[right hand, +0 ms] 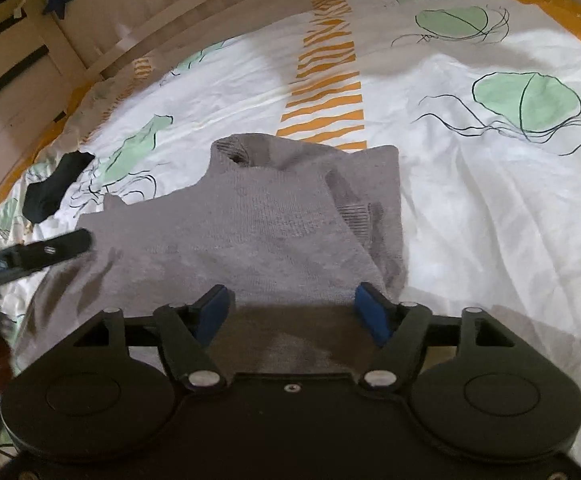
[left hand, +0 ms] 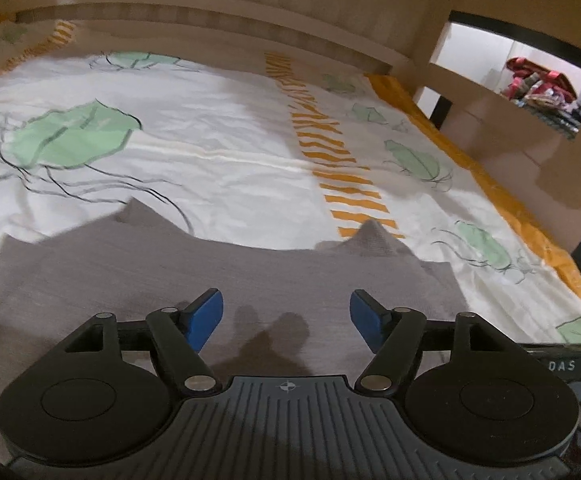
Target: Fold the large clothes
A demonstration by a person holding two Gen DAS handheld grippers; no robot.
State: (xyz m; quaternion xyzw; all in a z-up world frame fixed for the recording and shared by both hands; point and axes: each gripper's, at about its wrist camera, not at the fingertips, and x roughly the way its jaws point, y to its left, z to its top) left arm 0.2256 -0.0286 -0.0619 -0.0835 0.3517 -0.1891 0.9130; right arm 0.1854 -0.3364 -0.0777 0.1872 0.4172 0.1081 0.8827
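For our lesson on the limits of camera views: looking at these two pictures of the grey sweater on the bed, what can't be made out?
- Sweater's near hem: both views, hidden under the gripper bodies.
- Its left side: left wrist view, motion-blurred.
- Folded-in sleeve: right wrist view, its end tucked underneath.
- Dark item on the bedsheet: too small to identify.
- Left gripper in right wrist view: blurred, cut off by the edge.

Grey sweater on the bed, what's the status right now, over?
Left gripper open, empty. Right gripper open, over the sweater's near edge. Grey sweater partly folded on the bedspread. Black sock lies clear, beside it.
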